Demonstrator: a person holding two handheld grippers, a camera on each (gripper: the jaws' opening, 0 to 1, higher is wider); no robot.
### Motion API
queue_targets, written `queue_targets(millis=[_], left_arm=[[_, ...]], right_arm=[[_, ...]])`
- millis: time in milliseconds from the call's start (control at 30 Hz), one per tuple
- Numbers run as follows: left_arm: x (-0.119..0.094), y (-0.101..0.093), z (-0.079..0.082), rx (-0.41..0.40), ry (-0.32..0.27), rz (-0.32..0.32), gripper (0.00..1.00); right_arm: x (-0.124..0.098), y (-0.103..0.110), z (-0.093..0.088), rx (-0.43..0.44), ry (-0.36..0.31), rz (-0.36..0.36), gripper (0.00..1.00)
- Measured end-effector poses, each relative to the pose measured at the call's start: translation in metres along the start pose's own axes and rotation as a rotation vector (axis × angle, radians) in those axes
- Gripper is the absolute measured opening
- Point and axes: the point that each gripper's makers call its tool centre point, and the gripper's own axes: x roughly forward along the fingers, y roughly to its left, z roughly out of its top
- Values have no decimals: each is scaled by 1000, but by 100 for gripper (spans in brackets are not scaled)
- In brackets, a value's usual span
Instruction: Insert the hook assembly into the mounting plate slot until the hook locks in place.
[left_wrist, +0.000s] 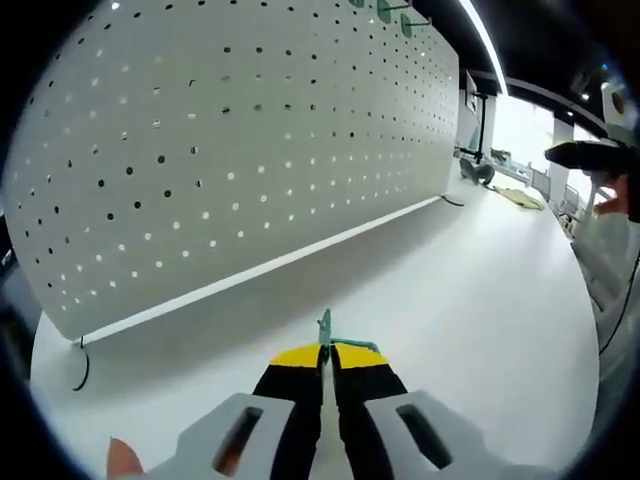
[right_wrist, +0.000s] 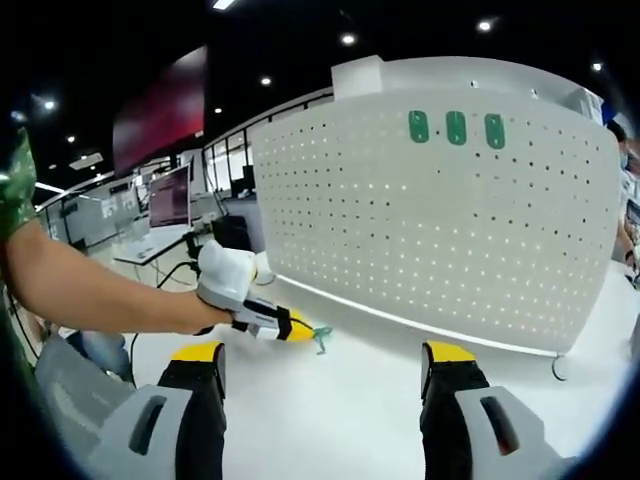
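A small green hook (left_wrist: 327, 330) sticks out from between the shut yellow-tipped jaws of my left gripper (left_wrist: 327, 352), low over the white table. Ahead of it stands a white pegboard panel (left_wrist: 230, 150) with rows of holes. In the right gripper view the same left gripper (right_wrist: 300, 328) is held in a person's hand, with the green hook (right_wrist: 322, 341) at its tip, in front of the pegboard (right_wrist: 440, 220). Three green plates (right_wrist: 456, 128) are mounted near the board's top. My right gripper (right_wrist: 325, 365) stands wide open with nothing between its jaws.
The white table (left_wrist: 470, 290) stretches right of the pegboard's base. A black cable (left_wrist: 82, 368) lies at the board's left foot. Desks and a monitor (right_wrist: 168, 198) stand behind on the left. A person's bare arm (right_wrist: 90, 290) crosses the right gripper view.
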Motion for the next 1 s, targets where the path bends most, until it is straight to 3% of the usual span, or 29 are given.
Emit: queue_targets(millis=[600,1000], left_arm=[[-6,0,-2,-62,17,-4,2],[-24,-11,15,-93,-32,-36,2]], right_arm=[[-1,1,2,-2,0,2,80],[-2,10,9,-16,-14,19,79]])
